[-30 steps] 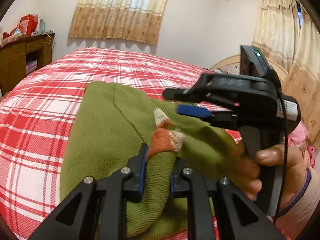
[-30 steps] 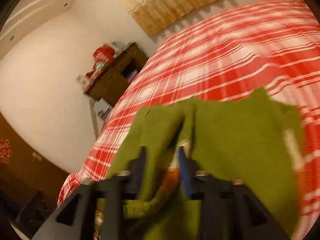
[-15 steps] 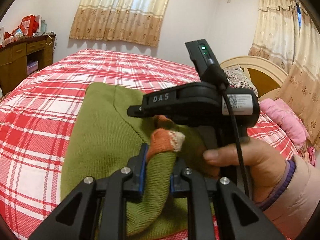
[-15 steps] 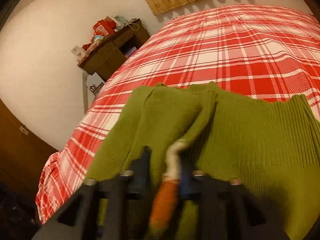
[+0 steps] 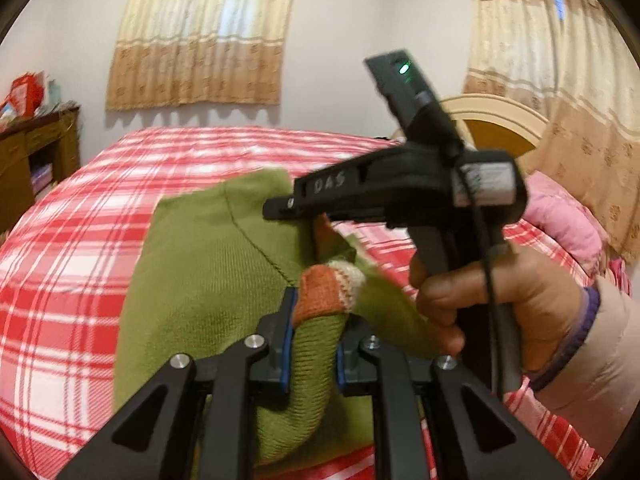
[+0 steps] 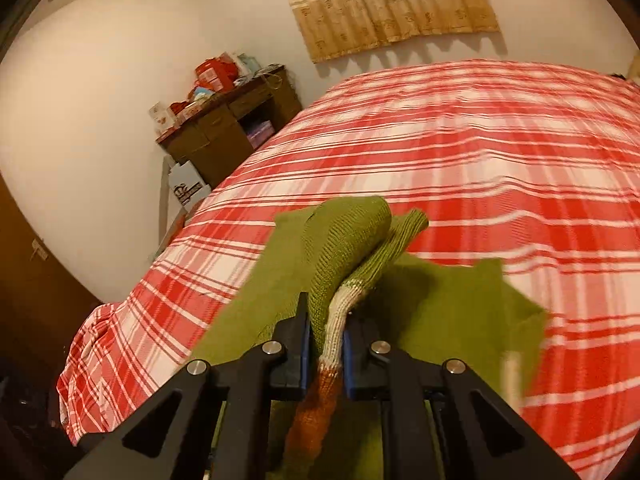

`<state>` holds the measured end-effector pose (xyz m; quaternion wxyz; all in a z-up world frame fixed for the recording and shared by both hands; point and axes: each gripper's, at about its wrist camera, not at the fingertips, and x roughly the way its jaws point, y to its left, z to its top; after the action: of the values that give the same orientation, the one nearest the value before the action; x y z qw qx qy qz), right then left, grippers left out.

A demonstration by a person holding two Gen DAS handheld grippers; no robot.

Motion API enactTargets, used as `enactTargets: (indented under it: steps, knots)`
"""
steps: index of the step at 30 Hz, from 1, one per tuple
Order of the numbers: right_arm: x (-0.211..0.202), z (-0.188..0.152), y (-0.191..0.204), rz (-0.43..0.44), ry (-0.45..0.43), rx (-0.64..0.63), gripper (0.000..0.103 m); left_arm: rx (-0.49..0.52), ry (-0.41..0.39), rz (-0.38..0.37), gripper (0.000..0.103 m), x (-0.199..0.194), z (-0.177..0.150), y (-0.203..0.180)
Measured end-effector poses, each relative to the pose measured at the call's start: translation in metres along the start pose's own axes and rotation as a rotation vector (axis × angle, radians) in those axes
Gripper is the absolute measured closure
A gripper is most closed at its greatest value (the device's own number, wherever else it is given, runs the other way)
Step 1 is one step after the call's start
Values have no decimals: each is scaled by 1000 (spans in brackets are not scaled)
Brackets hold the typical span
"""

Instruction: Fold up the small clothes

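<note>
Right tool [image 5: 320, 216] now higher over sweater [image 5: 208, 264], bedspread [image 5: 72, 248] around.

We see open plaid bed [image 6: 500, 168] beyond and on both sides of the green sweater [image 5: 208, 264]. In the left view, the right gripper [image 5: 276, 208] and its hand [image 5: 492, 300] crowd the right side; a dresser [image 6: 224, 132] stands off the bed's far corner.
</note>
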<state>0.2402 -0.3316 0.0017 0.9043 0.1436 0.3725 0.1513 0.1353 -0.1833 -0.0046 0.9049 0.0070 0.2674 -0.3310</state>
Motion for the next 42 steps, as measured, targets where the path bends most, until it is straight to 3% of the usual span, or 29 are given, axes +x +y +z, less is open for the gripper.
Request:
enactTargets:
  steps: [9,12,15,19,21,23,25,28,34,40,42]
  knots:
    - [-17,-16,-70,-70,31,83,91,41,59,-95,89,34,-3,-47]
    - [-3,-31,-85,-78,76,100,91,77,87,-76,89,42,-14,-55]
    - [-1,-37,-84,-87,54,73,91,74,130,-87,89,43,-18,-54]
    - [-5,-41,-87,-82,34,130,87,71,159,-90,88,27,-22,-47]
    - [-14,-44,-88,-56,33,178,84,78,156,-113,80,10,-28,-42]
    - [-34,-52,-91,-38,14,234,81,70,152,-135,63,-15,-37,-30]
    - [-64,-65,-92,-34,-40,287,75,65,144,-133,52,-36,-47,-18]
    - [-105,-88,-86,-40,-99,323,63,36,154,-65,46,-64,-66,6]
    - [-147,-120,-48,-29,-129,255,61,-92,177,93,46,-79,-78,54]
    - [-118,-115,2,-15,-34,23,61,-86,194,209,46,-51,-69,54]
    - [-91,-114,2,-62,21,0,61,-56,222,244,40,-34,-66,48]
